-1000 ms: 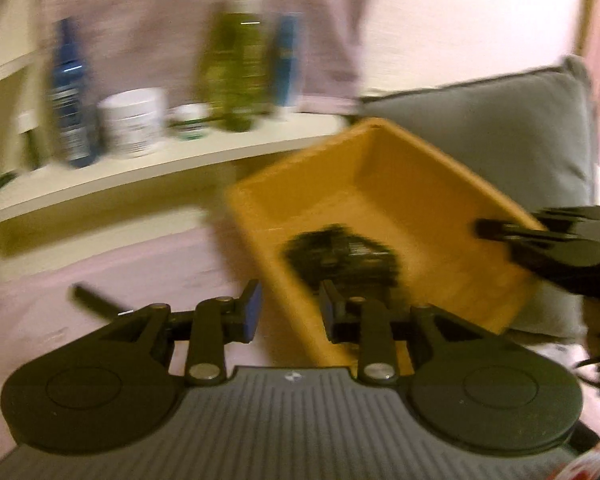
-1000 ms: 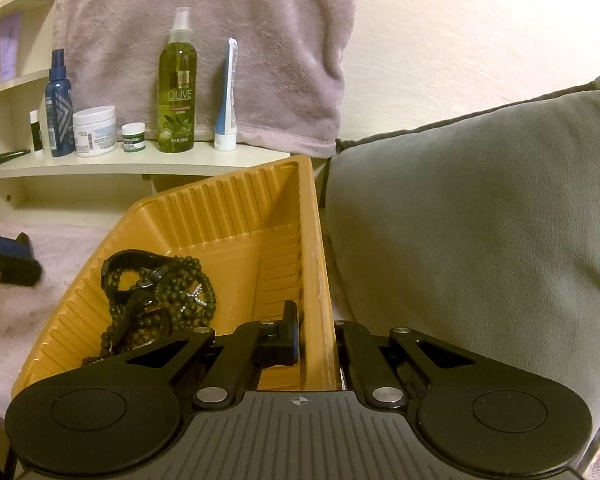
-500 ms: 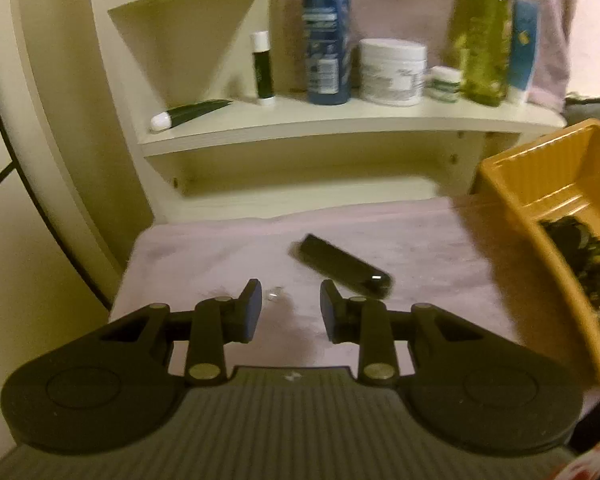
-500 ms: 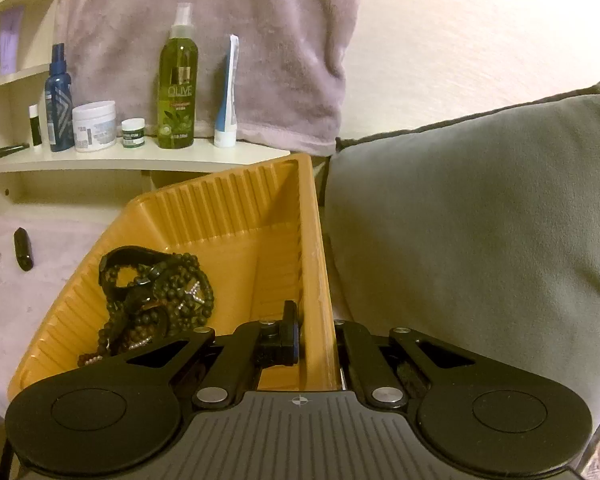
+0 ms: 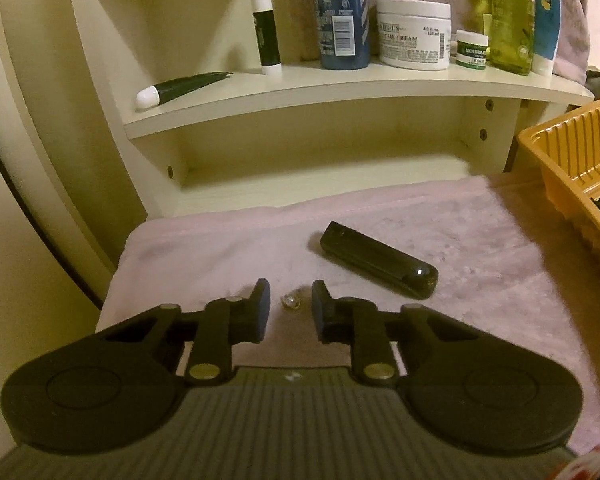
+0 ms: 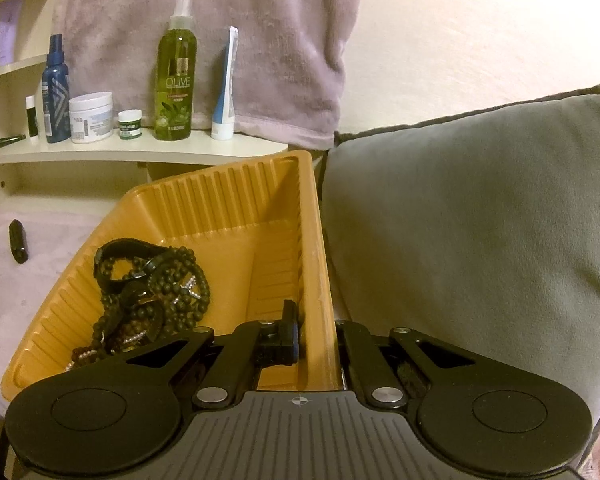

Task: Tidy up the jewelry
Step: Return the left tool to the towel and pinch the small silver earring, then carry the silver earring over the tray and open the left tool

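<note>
Left gripper (image 5: 287, 305): jaws just closing, not yet touching tiny stud (image 5: 291, 301); it may squirt away.
Right gripper (image 6: 318, 336): jaws clamped on tray (image 6: 236, 200) wall; tilt risks spilling beads (image 6: 156, 292).

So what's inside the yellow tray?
The tray holds a tangled pile of dark bead strings and a black band, pushed to one side. The right claw pinches its wall and hides the tray's near end.

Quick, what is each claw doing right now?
Left gripper: open, closing around a small ring, not pressing it.
Right gripper: shut on the orange tray wall.
</note>
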